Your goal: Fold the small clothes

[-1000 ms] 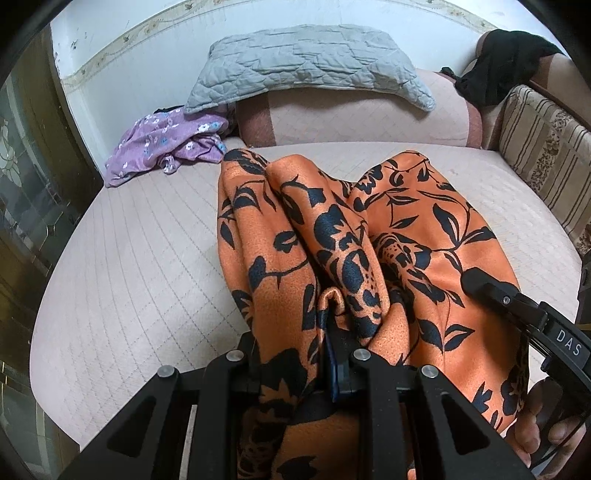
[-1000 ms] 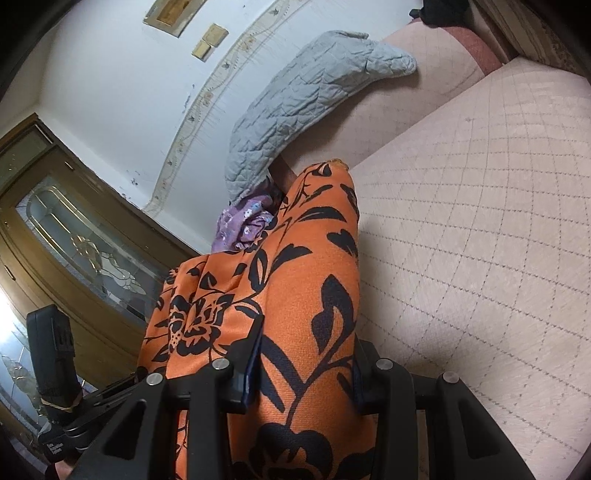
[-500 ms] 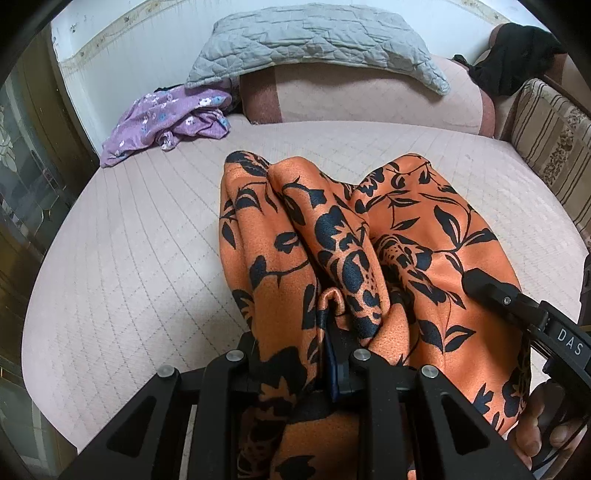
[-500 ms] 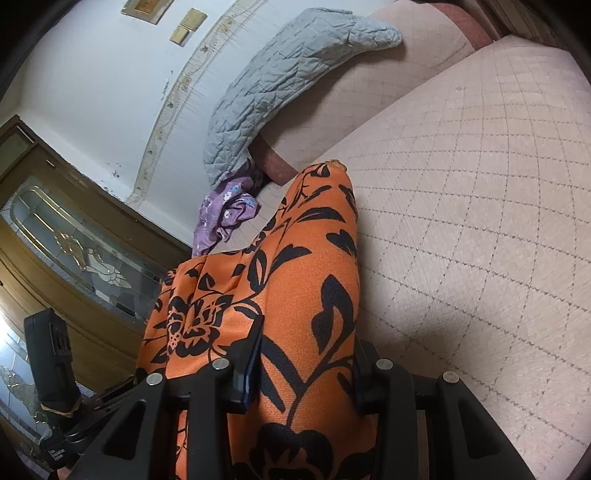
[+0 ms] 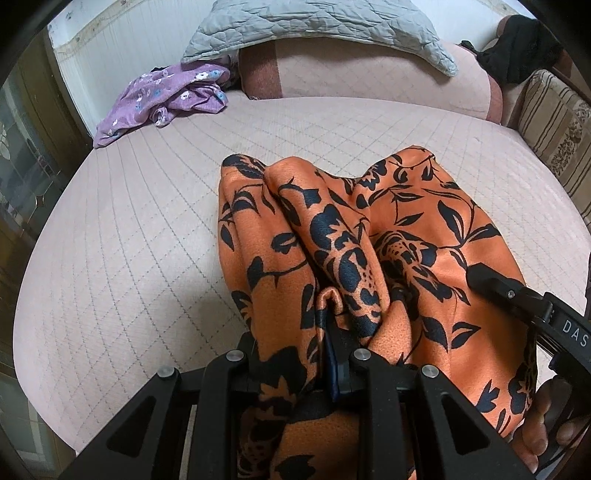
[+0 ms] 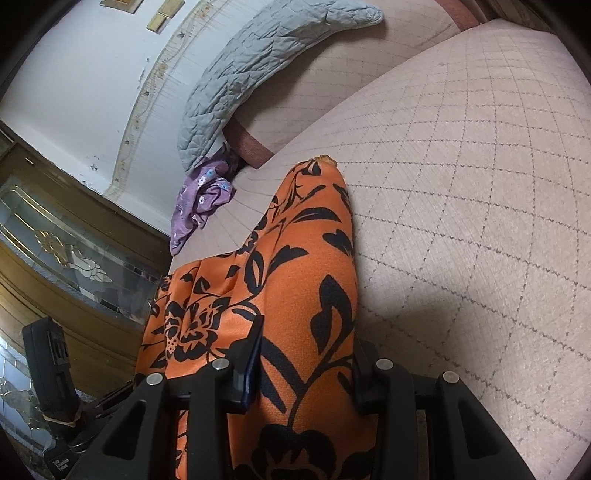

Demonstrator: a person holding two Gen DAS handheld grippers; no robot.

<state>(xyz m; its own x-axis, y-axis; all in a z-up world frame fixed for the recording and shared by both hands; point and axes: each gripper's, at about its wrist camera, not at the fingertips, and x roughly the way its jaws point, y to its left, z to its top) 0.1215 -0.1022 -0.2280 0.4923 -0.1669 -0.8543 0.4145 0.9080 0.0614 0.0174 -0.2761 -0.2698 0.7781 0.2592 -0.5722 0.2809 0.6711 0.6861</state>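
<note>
An orange garment with black floral print (image 5: 369, 236) hangs bunched between both grippers above the quilted pink bed (image 5: 147, 229). My left gripper (image 5: 295, 354) is shut on a fold of the orange garment at its near edge. My right gripper (image 6: 306, 369) is shut on another part of the same garment (image 6: 303, 266), which drapes forward and touches the bed (image 6: 461, 221) at its far tip. The right gripper also shows at the right edge of the left wrist view (image 5: 517, 299).
A crumpled purple floral garment (image 5: 162, 96) lies at the bed's far left corner, also in the right wrist view (image 6: 201, 199). A grey quilted pillow (image 5: 314, 26) rests on the headboard bolster. Black clothing (image 5: 524, 55) and a striped cushion (image 5: 554, 125) sit at the right. A wooden glass-paned door (image 6: 55, 258) stands left.
Both grippers have moved down and forward over the bed with the orange garment, whose far tip now reaches the bed. The grips have not changed.
</note>
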